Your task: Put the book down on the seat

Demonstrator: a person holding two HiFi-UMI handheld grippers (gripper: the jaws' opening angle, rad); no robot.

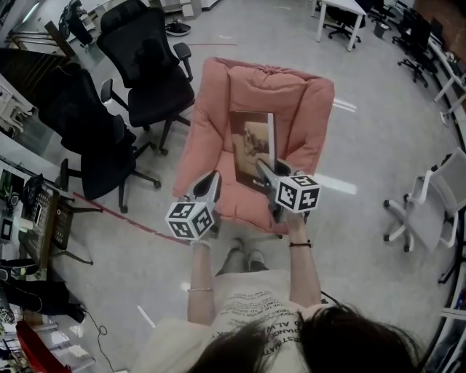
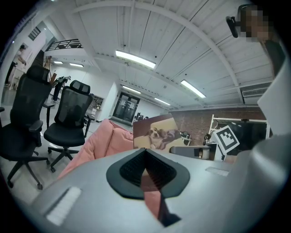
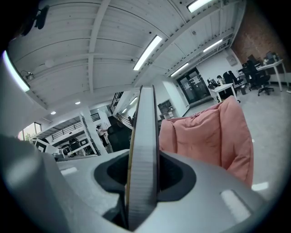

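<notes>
A book (image 1: 251,149) with a dog picture on its cover hangs upright over the seat of a pink cushioned chair (image 1: 298,109). My right gripper (image 1: 263,171) is shut on the book's lower right edge. In the right gripper view the book (image 3: 144,150) shows edge-on, its pages clamped between the jaws, with the pink cushion (image 3: 213,136) to the right. My left gripper (image 1: 211,178) hovers at the seat's front left corner, shut and empty. In the left gripper view the book's cover (image 2: 157,133) stands ahead, and the pink chair (image 2: 102,141) lies to its left.
Two black office chairs (image 1: 145,51) (image 1: 95,138) stand left of the pink chair. A white chair (image 1: 429,197) is at the right and a white desk (image 1: 342,11) at the back. Red tape (image 1: 124,217) runs across the grey floor.
</notes>
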